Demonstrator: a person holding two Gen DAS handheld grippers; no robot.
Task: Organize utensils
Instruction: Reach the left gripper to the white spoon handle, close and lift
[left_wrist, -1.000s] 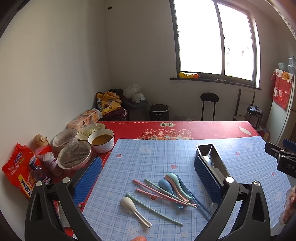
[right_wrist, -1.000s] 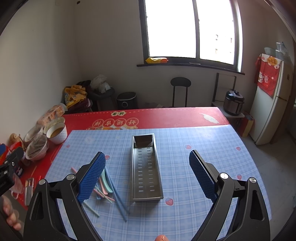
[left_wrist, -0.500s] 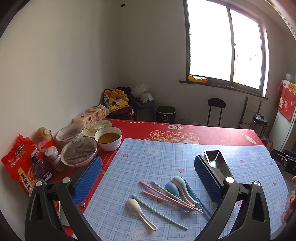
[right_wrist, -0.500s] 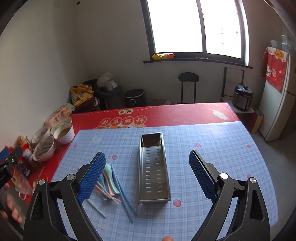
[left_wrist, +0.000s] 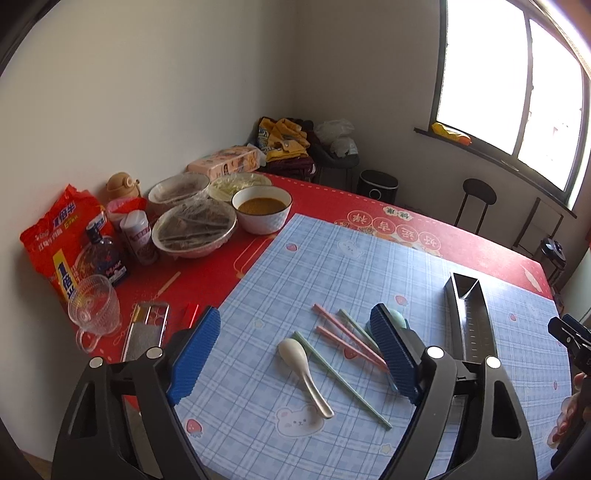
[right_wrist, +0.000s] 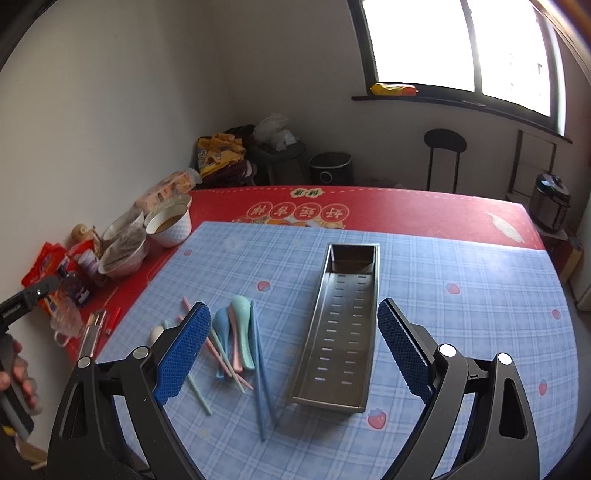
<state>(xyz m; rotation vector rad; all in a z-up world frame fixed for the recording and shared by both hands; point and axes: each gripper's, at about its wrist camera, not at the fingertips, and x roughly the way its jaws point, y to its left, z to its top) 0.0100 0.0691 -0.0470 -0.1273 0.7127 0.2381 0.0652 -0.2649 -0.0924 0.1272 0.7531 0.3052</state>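
A long steel utensil tray lies empty on the blue checked mat; it also shows in the left wrist view. To its left lie loose utensils: a white spoon, a green chopstick, pink chopsticks, pastel spoons and blue chopsticks. My left gripper is open and empty, above the white spoon. My right gripper is open and empty, above the tray's near end.
On the red tablecloth at the left stand bowls of food, covered dishes, a glass cup, bottles and an orange packet. A stool and rice cooker stand beyond the table.
Both grippers swung left and lower toward the table. The utensil pile now sits between the left gripper's fingers. Nothing on the table has moved.
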